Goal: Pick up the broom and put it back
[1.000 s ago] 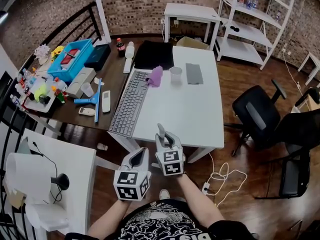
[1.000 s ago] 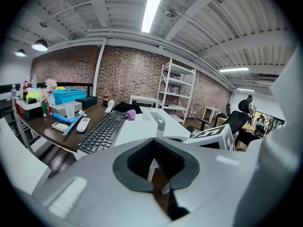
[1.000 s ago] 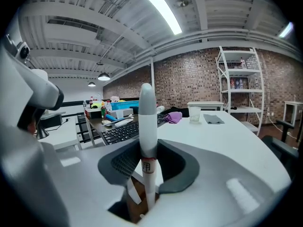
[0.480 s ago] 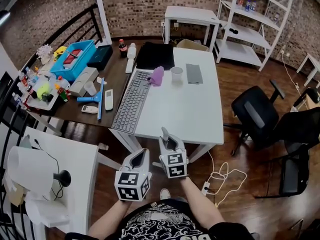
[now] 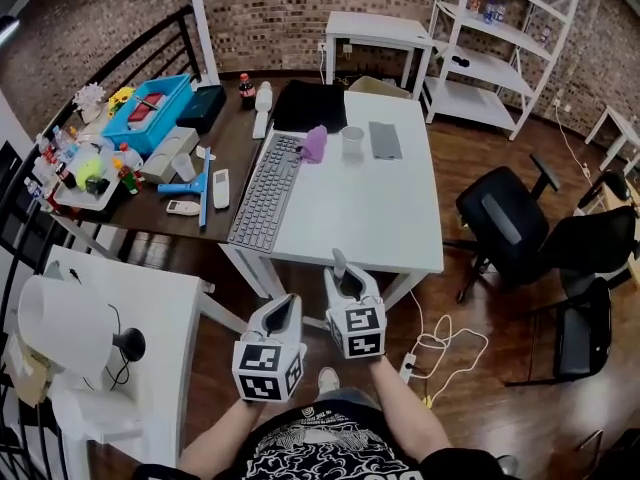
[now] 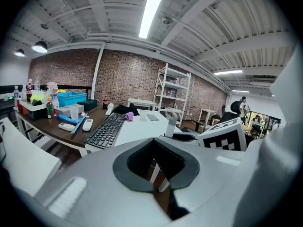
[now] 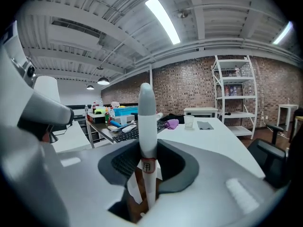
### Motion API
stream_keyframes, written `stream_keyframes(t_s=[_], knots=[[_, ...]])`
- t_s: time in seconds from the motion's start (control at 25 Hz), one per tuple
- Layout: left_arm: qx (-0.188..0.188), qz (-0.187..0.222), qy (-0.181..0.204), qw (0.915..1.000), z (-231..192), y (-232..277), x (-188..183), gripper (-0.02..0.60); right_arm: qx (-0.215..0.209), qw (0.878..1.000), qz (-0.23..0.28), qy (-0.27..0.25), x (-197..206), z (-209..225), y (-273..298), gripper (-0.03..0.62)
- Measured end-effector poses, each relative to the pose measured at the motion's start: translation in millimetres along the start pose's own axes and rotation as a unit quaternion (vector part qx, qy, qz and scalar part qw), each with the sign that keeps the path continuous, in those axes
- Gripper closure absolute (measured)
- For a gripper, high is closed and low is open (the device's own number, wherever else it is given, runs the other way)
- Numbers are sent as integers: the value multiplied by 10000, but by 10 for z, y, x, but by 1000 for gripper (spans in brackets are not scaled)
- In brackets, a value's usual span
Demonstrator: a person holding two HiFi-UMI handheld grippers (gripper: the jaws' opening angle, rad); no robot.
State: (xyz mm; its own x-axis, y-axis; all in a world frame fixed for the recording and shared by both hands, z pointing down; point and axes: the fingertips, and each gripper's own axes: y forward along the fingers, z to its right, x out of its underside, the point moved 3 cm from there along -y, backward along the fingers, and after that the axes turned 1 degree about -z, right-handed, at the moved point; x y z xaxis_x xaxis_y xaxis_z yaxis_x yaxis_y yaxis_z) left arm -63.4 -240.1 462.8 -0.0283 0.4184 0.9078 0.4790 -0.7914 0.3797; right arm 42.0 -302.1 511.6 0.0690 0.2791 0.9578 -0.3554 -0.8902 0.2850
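My right gripper (image 5: pixel 345 286) is shut on the broom's white handle (image 5: pixel 340 264). The handle's grey tip pokes up past the jaws, just before the near edge of the white table (image 5: pixel 400 223). In the right gripper view the handle (image 7: pixel 147 122) stands upright in the notch between the jaws of the right gripper (image 7: pixel 147 171); the broom's head is hidden. My left gripper (image 5: pixel 282 313) hangs beside it on the left, shut with nothing in it. In the left gripper view the left gripper (image 6: pixel 156 167) shows closed jaws, and the handle's tip (image 6: pixel 171 125) rises to the right.
A keyboard (image 5: pixel 265 193), purple cloth (image 5: pixel 314 144) and cup (image 5: pixel 351 143) lie on the white table. A cluttered dark table (image 5: pixel 235 133) adjoins it at the left. A small white table (image 5: pixel 150 308) stands near left, black office chairs (image 5: pixel 505 223) at the right, and cables (image 5: pixel 445 348) on the floor.
Both grippers have drawn a little back from the white table's near edge, the right one still gripping the handle. The tables have slid upward in the head view.
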Motion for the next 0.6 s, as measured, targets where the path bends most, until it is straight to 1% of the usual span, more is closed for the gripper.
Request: stream_keyframes(t_s=[0.28, 0.4, 0.52, 0.6], knots=[[135, 187, 11, 9997, 115, -281, -16, 577, 78, 9993, 371, 17, -402, -134, -515, 497], [223, 427, 9, 9988, 181, -414, -126, 577, 85, 9988, 485, -25, -573, -207, -754, 497], [314, 669, 116, 9972, 282, -537, -254, 577, 136, 9983, 572, -55, -704, -271, -999, 497], [365, 755, 178, 9963, 347, -602, -294, 577, 193, 9978, 636, -83, -771, -313, -1160, 497]])
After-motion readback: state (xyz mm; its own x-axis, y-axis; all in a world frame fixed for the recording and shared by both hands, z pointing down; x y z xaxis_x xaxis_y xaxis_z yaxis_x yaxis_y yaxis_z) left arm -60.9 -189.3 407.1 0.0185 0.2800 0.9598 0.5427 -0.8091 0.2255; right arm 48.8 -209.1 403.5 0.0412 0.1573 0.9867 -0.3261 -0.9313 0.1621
